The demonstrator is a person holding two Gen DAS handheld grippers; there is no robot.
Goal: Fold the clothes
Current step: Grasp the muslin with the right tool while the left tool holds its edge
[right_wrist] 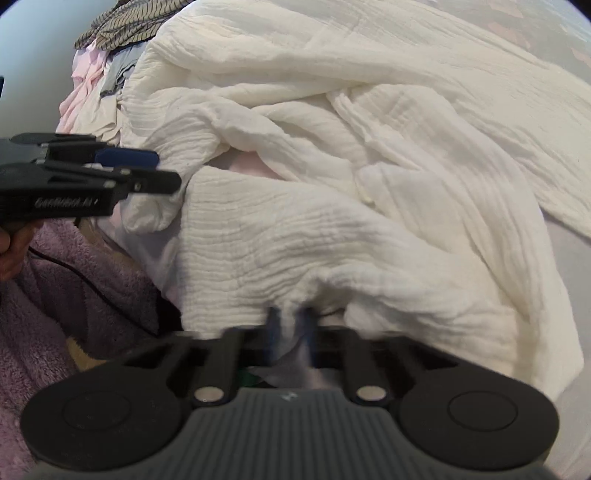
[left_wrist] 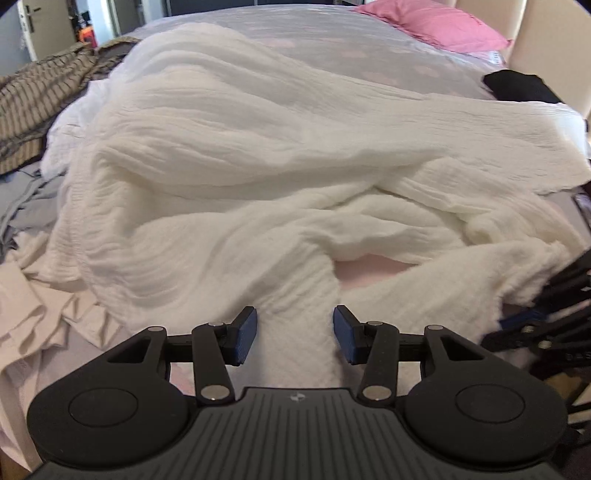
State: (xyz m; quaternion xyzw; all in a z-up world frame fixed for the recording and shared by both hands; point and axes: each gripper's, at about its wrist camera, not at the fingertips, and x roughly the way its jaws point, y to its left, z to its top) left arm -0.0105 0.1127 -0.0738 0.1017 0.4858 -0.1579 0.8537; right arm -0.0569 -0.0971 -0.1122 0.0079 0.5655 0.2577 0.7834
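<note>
A large white crinkled garment (left_wrist: pixel 258 166) lies rumpled across the bed; it fills the right wrist view too (right_wrist: pixel 369 166). My left gripper (left_wrist: pixel 294 338) is open, its blue pads on either side of a narrow strip of the white cloth at the near edge, not pinching it. It also shows from the side in the right wrist view (right_wrist: pixel 147 170). My right gripper (right_wrist: pixel 290 325) is blurred, its fingers close together and shut on the white garment's near hem. The right gripper also shows at the right edge of the left wrist view (left_wrist: pixel 546 317).
A striped brown garment (left_wrist: pixel 40 103) and pale pink and grey clothes (left_wrist: pixel 33 302) lie at the left. A pink pillow (left_wrist: pixel 436 26) and a black item (left_wrist: pixel 521 86) are at the far right. A purple fleece (right_wrist: pixel 66 295) with a black cable is near left.
</note>
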